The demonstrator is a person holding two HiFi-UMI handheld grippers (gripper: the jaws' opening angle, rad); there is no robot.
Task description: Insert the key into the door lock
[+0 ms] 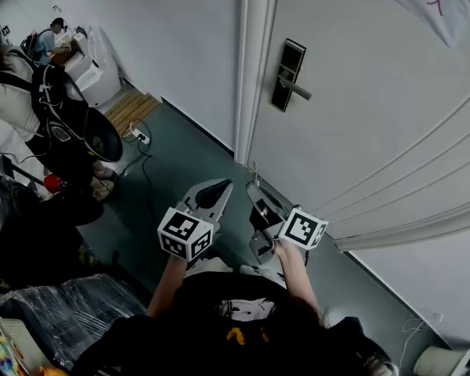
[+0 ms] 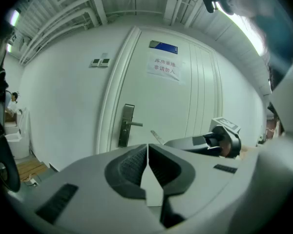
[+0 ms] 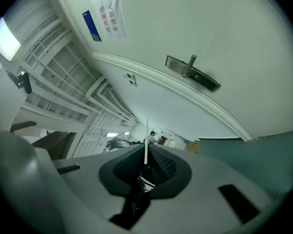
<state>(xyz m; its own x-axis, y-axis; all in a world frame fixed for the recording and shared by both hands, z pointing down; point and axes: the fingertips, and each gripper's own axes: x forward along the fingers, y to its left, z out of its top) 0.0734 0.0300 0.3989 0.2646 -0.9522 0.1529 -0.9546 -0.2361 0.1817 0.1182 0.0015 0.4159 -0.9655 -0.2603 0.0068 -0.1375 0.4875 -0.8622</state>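
The white door (image 1: 360,108) carries a dark lock plate with a lever handle (image 1: 288,75), also seen in the left gripper view (image 2: 126,125) and the right gripper view (image 3: 193,73). My right gripper (image 1: 253,188) is shut on a thin key (image 3: 146,143) whose blade sticks out past the tips. The same key (image 2: 157,137) shows in the left gripper view. It is well short of the lock, lower than the plate. My left gripper (image 1: 223,185) sits beside the right one, shut with nothing between its pads (image 2: 129,165).
A person with a black backpack (image 1: 51,108) stands at the left by a wall. A power strip and cable (image 1: 139,137) lie on the grey floor near a wooden board (image 1: 129,110). A black wrapped bundle (image 1: 70,312) lies at lower left. A paper sign (image 2: 162,67) hangs on the door.
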